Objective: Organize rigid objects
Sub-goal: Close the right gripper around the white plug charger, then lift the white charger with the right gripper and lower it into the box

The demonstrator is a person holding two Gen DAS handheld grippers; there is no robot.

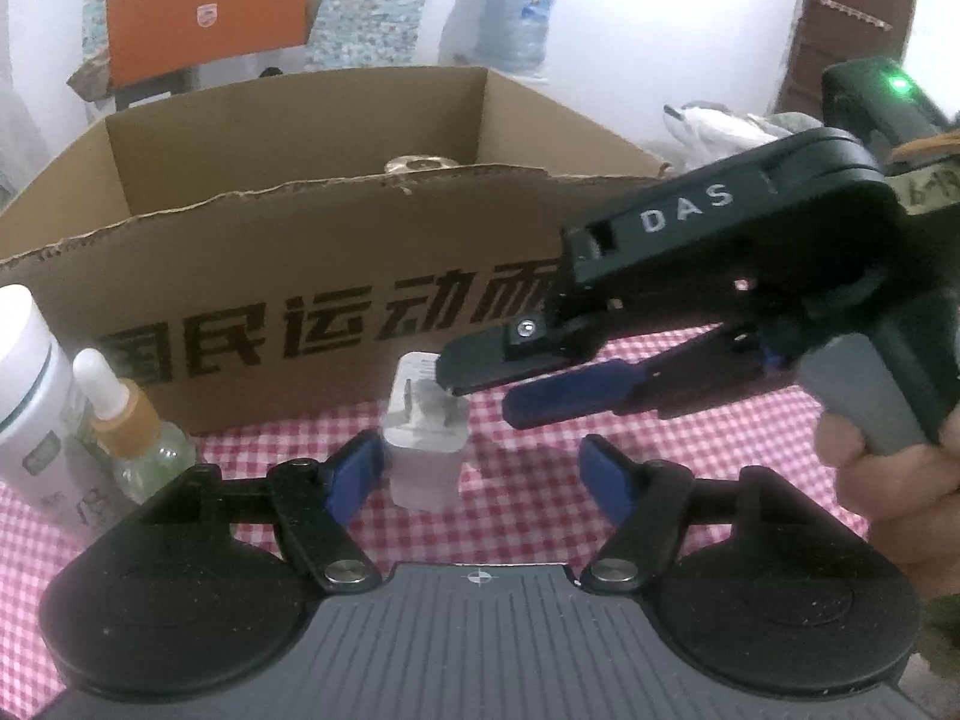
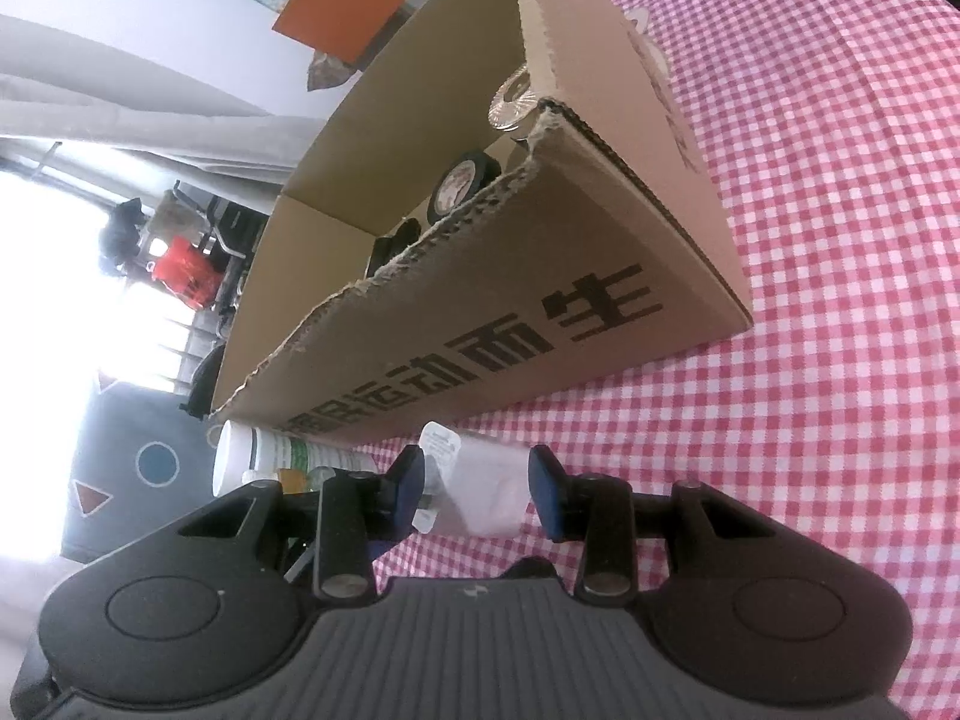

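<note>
A white plug adapter (image 1: 423, 450) stands prongs-up on the red checked cloth (image 1: 528, 516), just in front of the cardboard box (image 1: 300, 276). My left gripper (image 1: 480, 474) is open around it; the adapter is close to the left blue pad, with a wide gap to the right pad. My right gripper (image 1: 480, 399) reaches in from the right, rolled on its side, its upper finger on the adapter's prong end. In the right wrist view the adapter (image 2: 486, 480) spans the gap of my right gripper (image 2: 478, 495), and both blue pads meet it.
A white bottle (image 1: 30, 396) and an amber dropper bottle (image 1: 132, 426) stand left of the adapter. The open box (image 2: 540, 276) holds a black tape roll (image 2: 462, 183) and a glass piece (image 2: 510, 102). A hand (image 1: 888, 480) grips the right tool. An orange carton (image 1: 210, 18) sits behind.
</note>
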